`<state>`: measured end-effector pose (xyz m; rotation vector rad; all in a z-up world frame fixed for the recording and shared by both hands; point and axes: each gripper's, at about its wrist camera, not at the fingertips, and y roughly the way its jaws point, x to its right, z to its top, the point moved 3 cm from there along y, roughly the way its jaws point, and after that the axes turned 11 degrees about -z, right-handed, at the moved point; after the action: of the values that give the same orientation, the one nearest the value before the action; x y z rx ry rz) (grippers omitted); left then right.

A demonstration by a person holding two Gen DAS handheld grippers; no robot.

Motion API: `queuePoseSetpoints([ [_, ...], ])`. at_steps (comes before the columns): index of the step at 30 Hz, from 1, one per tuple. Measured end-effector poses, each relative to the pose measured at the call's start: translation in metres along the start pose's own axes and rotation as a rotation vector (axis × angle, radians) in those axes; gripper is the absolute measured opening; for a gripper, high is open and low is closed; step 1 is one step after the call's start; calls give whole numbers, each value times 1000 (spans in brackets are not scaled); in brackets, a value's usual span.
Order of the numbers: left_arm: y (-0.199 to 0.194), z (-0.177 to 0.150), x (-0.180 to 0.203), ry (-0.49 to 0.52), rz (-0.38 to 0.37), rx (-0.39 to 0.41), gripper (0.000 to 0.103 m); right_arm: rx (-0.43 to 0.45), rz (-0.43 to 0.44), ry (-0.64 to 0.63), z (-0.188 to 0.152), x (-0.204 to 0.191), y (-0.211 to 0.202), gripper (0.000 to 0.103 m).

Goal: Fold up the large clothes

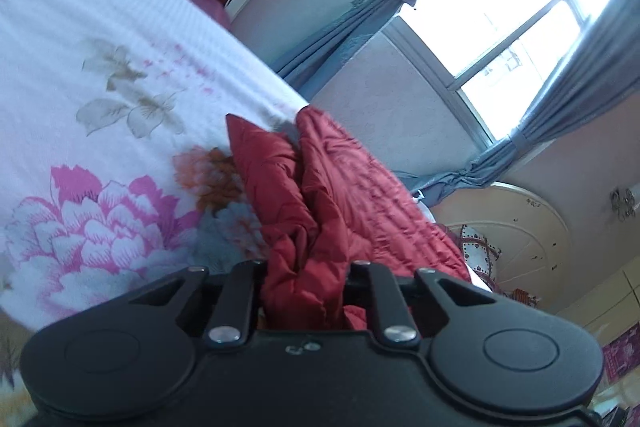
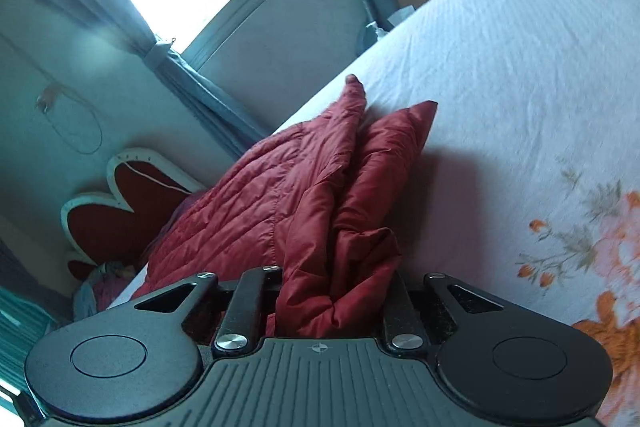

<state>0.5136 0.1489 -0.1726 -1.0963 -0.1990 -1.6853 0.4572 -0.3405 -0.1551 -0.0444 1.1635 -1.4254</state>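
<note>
Red quilted jacket (image 1: 336, 187) lies bunched on the white floral bedsheet (image 1: 100, 67) by the bed's far edge under the window (image 1: 512, 23), its near folds clamped in both the left gripper (image 1: 306, 291) and the right gripper (image 2: 332, 303), each closed on the fabric.

1. A white bedsheet (image 1: 120, 39) with pink and orange flowers covers the bed.
2. A bright window (image 1: 516, 19) with grey-blue curtains (image 1: 580, 79) (tied back) stands beyond the bed's far edge.
3. A red heart-shaped headboard (image 2: 120, 211), edged white, stands at the bed's end.
</note>
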Motion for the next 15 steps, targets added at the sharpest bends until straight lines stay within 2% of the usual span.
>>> queuePoseSetpoints([
  [6, -31, -28, 27, 28, 18, -13, 15, -29, 0, -39, -9, 16, -36, 15],
  [15, -100, -96, 44, -19, 43, -10, 15, -84, 14, -63, -41, 64, -107, 16],
])
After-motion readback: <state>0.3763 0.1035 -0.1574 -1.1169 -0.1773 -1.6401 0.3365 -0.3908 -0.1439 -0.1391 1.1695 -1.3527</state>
